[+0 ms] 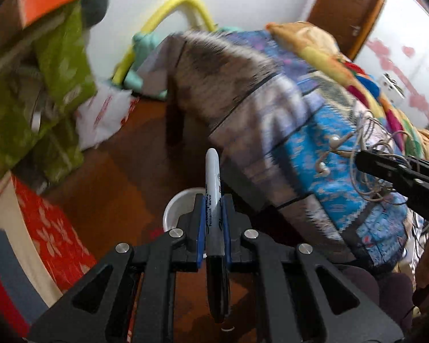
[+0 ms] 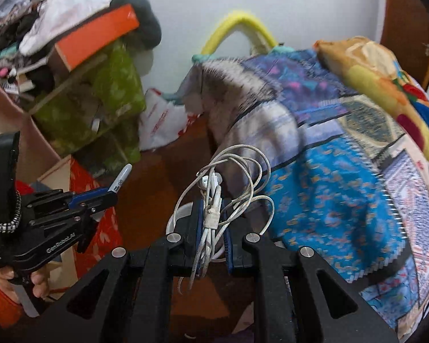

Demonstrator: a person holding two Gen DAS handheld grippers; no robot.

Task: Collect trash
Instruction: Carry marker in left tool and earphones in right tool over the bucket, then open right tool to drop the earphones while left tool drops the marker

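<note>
My left gripper (image 1: pixel 212 200) is shut on a white and black permanent marker (image 1: pixel 212 188), which points forward over the brown floor. It also shows at the left of the right wrist view (image 2: pixel 111 193) with the marker tip (image 2: pixel 123 174) sticking out. My right gripper (image 2: pixel 211 203) is shut on a tangled bundle of white earphones (image 2: pixel 214 194), whose loops hang out in front. That gripper shows at the right edge of the left wrist view (image 1: pixel 366 163) with the earphones (image 1: pixel 343 154). A white round container (image 1: pixel 176 208) sits on the floor just below both grippers (image 2: pixel 180 213).
A bed with a blue patterned blanket (image 1: pixel 323 143) fills the right side. A cluttered shelf with a green cloth (image 1: pixel 43 85) and an orange box (image 2: pixel 97 37) stands at the left. A white plastic bag (image 1: pixel 103 114) lies on the brown floor (image 1: pixel 123 177). A red patterned cloth (image 1: pixel 48 228) is low left.
</note>
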